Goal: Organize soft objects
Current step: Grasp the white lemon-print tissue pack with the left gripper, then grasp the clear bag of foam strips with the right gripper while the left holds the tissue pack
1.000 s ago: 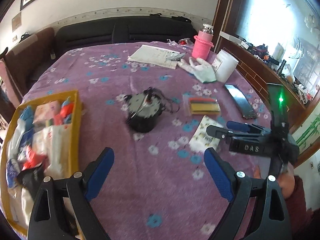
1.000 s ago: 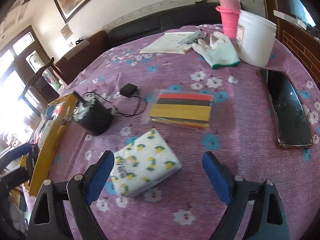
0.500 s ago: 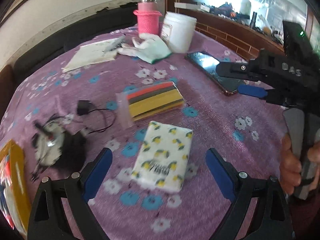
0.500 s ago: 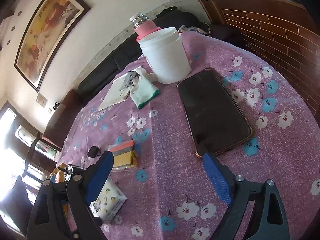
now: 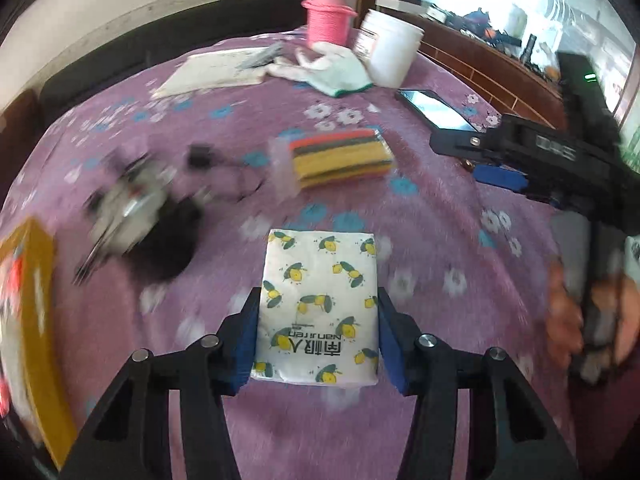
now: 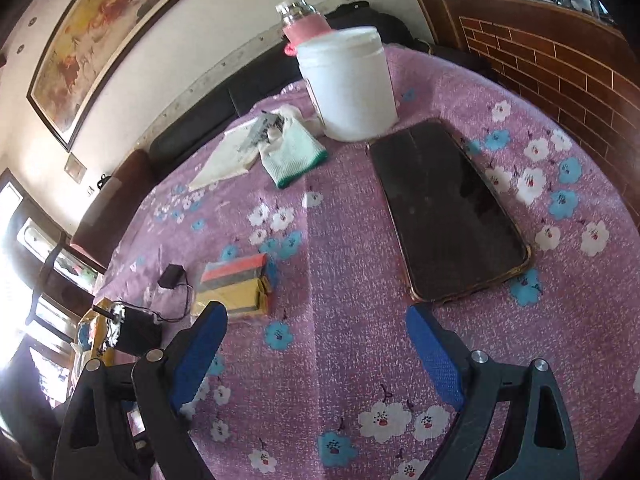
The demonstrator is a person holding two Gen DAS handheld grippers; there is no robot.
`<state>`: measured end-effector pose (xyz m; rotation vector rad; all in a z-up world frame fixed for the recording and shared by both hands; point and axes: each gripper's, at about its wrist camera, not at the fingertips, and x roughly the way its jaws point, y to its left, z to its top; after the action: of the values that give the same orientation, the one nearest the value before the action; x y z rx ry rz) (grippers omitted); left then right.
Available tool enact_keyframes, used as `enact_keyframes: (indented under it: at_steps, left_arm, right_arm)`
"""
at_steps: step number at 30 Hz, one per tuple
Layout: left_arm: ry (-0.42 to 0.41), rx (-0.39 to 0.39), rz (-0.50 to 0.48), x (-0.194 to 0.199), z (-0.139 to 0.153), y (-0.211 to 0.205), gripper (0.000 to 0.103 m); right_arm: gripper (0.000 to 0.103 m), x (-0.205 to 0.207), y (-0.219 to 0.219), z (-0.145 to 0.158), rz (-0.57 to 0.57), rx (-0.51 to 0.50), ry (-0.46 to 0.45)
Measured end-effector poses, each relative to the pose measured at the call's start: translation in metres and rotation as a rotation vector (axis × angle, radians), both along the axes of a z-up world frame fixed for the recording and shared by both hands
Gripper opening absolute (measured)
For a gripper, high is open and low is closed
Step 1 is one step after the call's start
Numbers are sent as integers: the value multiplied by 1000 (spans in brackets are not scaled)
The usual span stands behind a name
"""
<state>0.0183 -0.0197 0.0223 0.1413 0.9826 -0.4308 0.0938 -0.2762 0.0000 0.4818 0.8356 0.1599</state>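
Observation:
My left gripper [image 5: 318, 312] is shut on a white tissue pack [image 5: 320, 292] printed with yellow lemons; its blue pads press both long sides, over the purple floral tablecloth [image 5: 240, 128]. A bagged stack of coloured sponges [image 5: 338, 158] lies just beyond it and also shows in the right wrist view [image 6: 236, 284]. A white glove with a green cuff [image 5: 334, 70] lies farther back, seen too from the right wrist [image 6: 294, 152]. My right gripper [image 6: 316, 344] is open and empty above bare cloth; it shows at the right of the left wrist view [image 5: 500, 176].
A yellow tray [image 5: 36, 312] with soft items sits at the left edge. A black motor with a cord [image 5: 140, 216], a phone [image 6: 448, 212], a white tub [image 6: 348, 88], a pink-sleeved bottle [image 5: 330, 12] and a booklet [image 5: 216, 68] are on the table.
My left gripper moved forward onto the tissue pack and shut on it. My right gripper stayed open and shifted slightly near the phone.

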Motion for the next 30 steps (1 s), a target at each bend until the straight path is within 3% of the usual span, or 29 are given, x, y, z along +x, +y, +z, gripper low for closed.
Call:
enact_keyframes:
  at_steps: [4,6,8,9,15,22,28,29,30]
  left_arm:
    - [17,-23,57,-26,-4,28,55]
    - [15,-26,74,-31,-12,34,70]
    - [-17,-52,90,-35,-15,39,74]
    - [-28,-51,98,-35,-18,39,82]
    - [6,-165,71,-34,-18,50,99]
    - [13,-189,66,-33,-19,49,102]
    - [11,-181,66,-32,-19,46,102]
    - [11,-184,66,-33,-19,47,102]
    - [12,-186,66,-33,-19,47,102]
  right_arm:
    - [94,0,8,-2,11,-35,2]
    - [95,0,15,-2,14,-79,-2]
    - [95,-1,23,-2,26,-121,-7]
    - [95,-1,26,-2,38,-132,-10]
    - [95,2,38,4,88,-164,14]
    - [95,53,82,42,205,-284,39]
    - [94,109,133,23,275,-445,134]
    - [91,113,141,19,286,-478,149]
    - [82,116,150,11,298,-524,174]
